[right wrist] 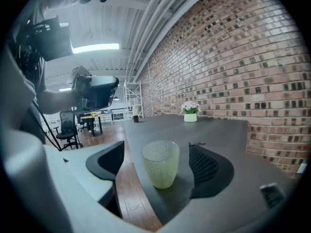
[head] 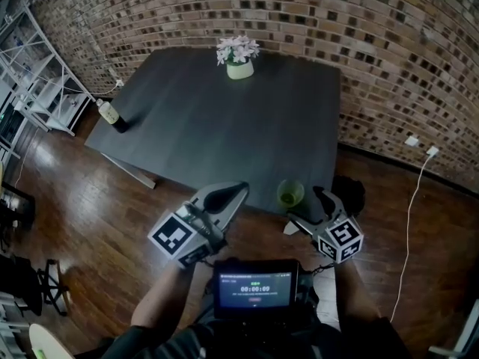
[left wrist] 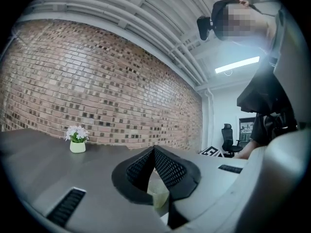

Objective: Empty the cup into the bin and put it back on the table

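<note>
Though what the cup [right wrist: 160, 163] holds is unclear, it stands upright at the bench [head: 224, 126] edge between the parted jaws of the right gripper [right wrist: 156, 155]; the left gripper [left wrist: 154, 150] has its jaws together

The cup [head: 290, 194] is a small tumbler of pale green, translucent material, its wall covered in fine raised bumps, tapering a little from a wide round mouth to a narrower base. It stands upright on the dark table [head: 224, 126], mouth up, and looks empty. It sits on the tabletop just inside the table's near edge, close to the near right corner and well apart from the table's middle and far side.
</note>
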`<state>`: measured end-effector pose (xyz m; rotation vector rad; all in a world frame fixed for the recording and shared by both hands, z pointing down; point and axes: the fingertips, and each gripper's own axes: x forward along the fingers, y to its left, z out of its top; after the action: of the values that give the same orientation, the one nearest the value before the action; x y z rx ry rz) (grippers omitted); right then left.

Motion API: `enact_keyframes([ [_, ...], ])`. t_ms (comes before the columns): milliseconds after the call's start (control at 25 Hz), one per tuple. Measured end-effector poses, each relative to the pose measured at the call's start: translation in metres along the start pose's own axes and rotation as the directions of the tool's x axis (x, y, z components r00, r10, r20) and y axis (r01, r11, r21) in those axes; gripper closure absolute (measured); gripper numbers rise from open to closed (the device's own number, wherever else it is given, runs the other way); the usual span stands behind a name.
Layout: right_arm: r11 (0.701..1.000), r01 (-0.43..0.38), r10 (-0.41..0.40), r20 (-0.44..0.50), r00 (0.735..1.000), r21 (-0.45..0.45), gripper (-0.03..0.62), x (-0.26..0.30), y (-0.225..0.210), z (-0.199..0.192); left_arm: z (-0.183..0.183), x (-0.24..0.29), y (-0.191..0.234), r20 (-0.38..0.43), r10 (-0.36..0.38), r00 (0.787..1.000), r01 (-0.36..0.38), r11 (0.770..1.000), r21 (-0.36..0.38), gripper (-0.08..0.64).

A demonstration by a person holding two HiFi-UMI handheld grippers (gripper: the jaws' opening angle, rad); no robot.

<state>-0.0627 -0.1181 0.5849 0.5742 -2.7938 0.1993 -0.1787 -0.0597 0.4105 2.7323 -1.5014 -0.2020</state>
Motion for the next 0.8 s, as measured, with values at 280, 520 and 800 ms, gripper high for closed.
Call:
enact_keyframes([
  [280,0.998,-0.057,0.057,0.016,0.998,-0.015,0.106,0.023,0.000,-0.023,-0.033,0.010,0.004,-0.009,0.004,1.000,-0.004,1.000,0.011,0.569],
  [520,0.997,-0.078,0.079,0.033,0.996,-0.028,0.106,0.036,-0.003,-0.024,-0.038,0.013,0.015,-0.011,0.034,0.999,-0.034,0.999,0.010,0.569],
  [800,0.996,-0.079,0.080,0.043,0.996,-0.035,0.110,0.044,-0.004,-0.022,-0.036,0.009,0.023,0.008,0.048,0.999,-0.048,0.998,-0.044,0.569],
])
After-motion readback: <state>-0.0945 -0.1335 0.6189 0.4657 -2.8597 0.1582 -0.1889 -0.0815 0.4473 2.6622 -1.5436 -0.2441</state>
